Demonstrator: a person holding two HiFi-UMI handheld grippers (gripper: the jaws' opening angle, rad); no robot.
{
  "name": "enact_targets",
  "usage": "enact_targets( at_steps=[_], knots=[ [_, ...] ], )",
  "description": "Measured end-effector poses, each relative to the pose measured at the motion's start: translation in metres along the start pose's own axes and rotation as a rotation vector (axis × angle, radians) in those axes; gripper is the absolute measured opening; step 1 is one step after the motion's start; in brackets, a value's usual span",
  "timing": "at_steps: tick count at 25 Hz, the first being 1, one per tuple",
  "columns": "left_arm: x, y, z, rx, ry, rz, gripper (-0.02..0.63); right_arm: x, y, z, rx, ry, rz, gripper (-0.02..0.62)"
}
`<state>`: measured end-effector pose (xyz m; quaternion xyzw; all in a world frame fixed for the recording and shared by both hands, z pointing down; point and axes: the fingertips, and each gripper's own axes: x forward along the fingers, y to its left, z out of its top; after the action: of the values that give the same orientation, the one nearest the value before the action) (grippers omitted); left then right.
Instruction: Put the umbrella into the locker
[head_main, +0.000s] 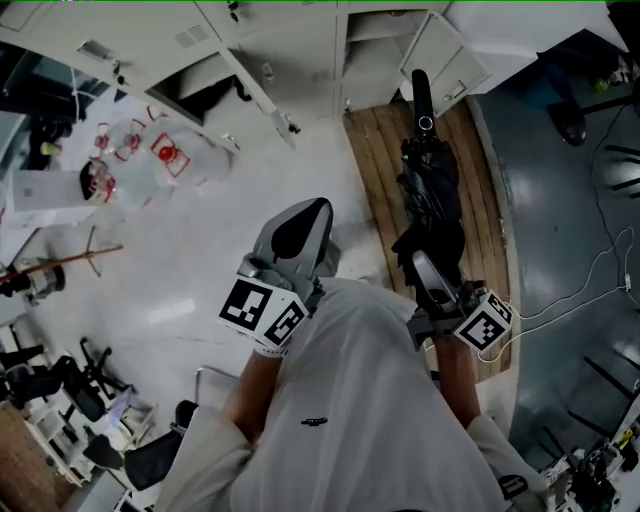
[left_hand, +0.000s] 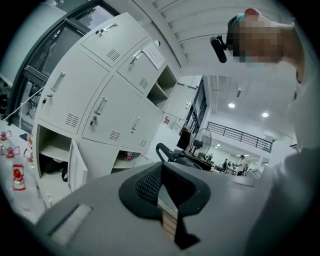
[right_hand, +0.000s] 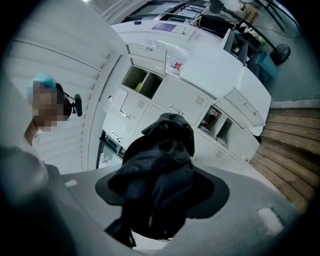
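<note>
Lockers (head_main: 300, 50) run along the top of the head view, several doors hanging open, with white floor on the left and a strip of wooden decking (head_main: 385, 170) on the right. A person in a white shirt stands facing them. The right gripper (head_main: 432, 285) is clamped round the lower part of a folded black umbrella (head_main: 432, 190), which reaches out over the decking, handle end towards the lockers. The left gripper (head_main: 300, 228) is beside it over the white floor, carrying nothing

In the left gripper view the left gripper (left_hand: 160, 176) has its pads drawn together, only a sliver of gap below them and nothing in it. Past it stand the lockers (left_hand: 100, 105), some lower compartments open, and the umbrella's (left_hand: 172, 154) curved handle shows just right of them

In the right gripper view the right gripper (right_hand: 165, 200) grips the umbrella (right_hand: 160, 165): bunched black fabric fills the space between the jaws and rises ahead, short of the lockers (right_hand: 210, 95)
</note>
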<state>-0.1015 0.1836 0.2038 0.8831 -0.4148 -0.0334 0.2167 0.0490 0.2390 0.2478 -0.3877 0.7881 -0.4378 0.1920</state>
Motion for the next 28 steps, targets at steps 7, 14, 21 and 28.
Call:
enact_targets(
  at_steps=[7,14,21,28],
  knots=[
    [0.019,0.041,0.026,-0.003,-0.001,-0.052,0.018,0.048,0.001,0.011,-0.006,-0.067,-0.041,0.284],
    [0.039,0.06,0.03,-0.024,0.013,-0.08,0.018,0.072,-0.003,0.018,0.024,-0.099,-0.07,0.284],
    [0.062,0.07,0.03,-0.01,0.046,-0.071,0.018,0.084,-0.02,0.029,0.016,-0.074,-0.068,0.284],
    [0.099,0.066,0.042,0.025,0.065,-0.071,0.018,0.1,-0.046,0.057,0.036,-0.069,-0.046,0.284]
  ],
)
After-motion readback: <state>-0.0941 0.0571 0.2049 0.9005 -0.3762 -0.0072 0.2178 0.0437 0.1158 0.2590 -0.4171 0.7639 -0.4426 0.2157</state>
